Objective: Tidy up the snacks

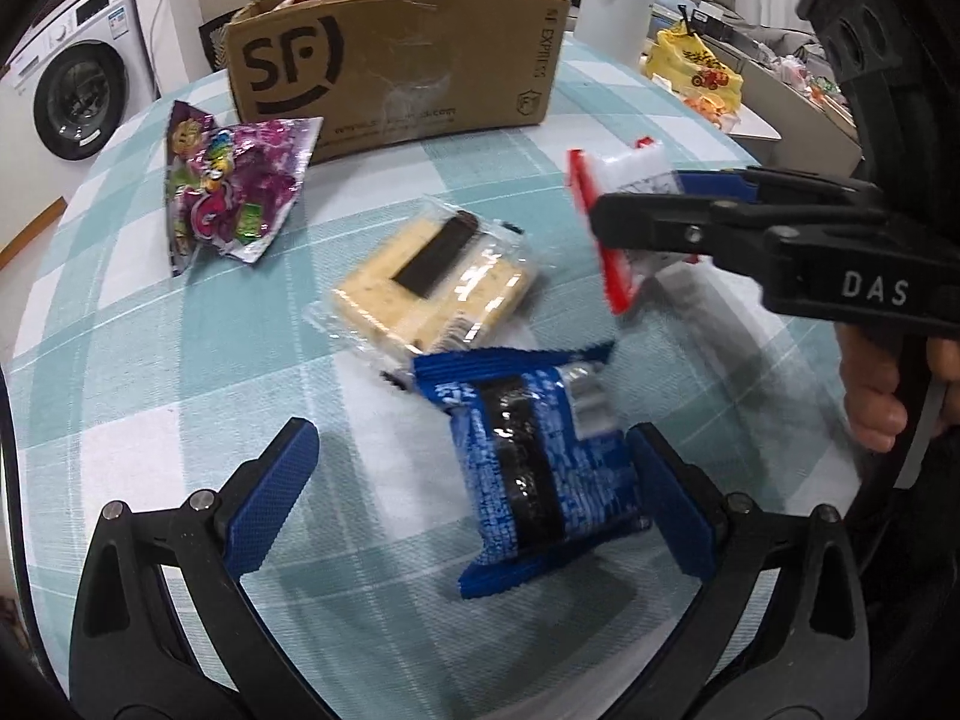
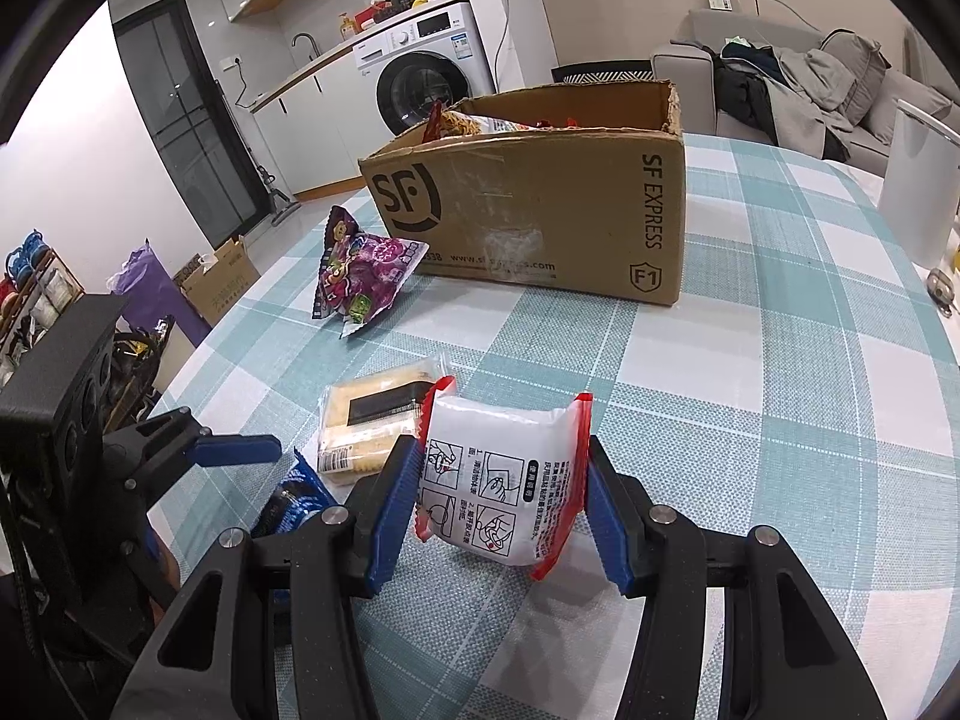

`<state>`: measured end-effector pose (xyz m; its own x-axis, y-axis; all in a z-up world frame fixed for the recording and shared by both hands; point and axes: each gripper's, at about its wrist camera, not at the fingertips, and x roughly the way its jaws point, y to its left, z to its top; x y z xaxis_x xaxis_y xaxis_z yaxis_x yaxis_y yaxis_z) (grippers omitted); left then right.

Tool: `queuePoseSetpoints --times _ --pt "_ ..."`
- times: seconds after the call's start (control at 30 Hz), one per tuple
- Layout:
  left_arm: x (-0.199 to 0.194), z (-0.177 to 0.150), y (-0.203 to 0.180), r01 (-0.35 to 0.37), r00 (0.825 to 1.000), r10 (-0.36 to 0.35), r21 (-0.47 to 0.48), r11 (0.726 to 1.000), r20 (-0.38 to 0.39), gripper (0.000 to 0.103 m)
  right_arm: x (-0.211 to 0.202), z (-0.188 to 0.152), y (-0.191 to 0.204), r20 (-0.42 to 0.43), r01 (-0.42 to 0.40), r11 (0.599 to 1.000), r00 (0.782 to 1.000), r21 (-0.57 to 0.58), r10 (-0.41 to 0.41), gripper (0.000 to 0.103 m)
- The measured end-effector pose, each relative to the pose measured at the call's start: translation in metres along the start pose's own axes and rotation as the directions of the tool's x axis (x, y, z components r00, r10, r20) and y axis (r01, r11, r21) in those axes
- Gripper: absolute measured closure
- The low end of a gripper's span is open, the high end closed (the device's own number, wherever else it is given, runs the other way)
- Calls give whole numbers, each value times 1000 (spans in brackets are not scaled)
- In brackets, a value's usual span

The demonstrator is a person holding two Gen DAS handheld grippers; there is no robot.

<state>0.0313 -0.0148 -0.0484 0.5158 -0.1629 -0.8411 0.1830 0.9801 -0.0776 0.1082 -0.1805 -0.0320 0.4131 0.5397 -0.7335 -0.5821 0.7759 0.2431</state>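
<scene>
The right gripper point(image 2: 501, 507) has its blue pads point(image 2: 393, 510) clamped on the two sides of a white snack packet with red crimped ends point(image 2: 501, 480), held clear of the checked tablecloth point(image 2: 750, 420); the packet's printed back faces the right wrist camera, and its front cannot be seen. The left gripper point(image 1: 474, 495) has its fingers spread wide, one pad point(image 1: 273, 498) well apart from a blue cookie packet point(image 1: 528, 468) and the other pad just beside the packet's edge; the packet looks blurred, and whether that pad touches it cannot be told. Just beyond lies a clear-wrapped stack of pale crackers point(image 1: 432, 282), partly under the blue packet's top edge. Farther off, a purple foil bag point(image 1: 228, 204) lies near the front of an open SF Express cardboard box point(image 2: 540, 216), which stands toward the table's far side. Inside the box only the tops of a few red and orange snack bags point(image 2: 468, 120) show over the rim; the rest is hidden. Bare cloth stretches to the right of the box and the held packet, up to a white cylinder point(image 2: 918, 192) cut off by the frame.
</scene>
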Motion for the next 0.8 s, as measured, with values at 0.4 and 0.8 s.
queuePoseSetpoints --times 0.4,0.8 --pt "-7 -3 2 20 1000 -20 46 999 8 53 0 0 -1 -3 -3 1000 1000 3 3 50" --pt "-17 -4 10 54 997 -55 19 998 44 61 -2 1 -1 8 -6 1000 1000 1 6 50"
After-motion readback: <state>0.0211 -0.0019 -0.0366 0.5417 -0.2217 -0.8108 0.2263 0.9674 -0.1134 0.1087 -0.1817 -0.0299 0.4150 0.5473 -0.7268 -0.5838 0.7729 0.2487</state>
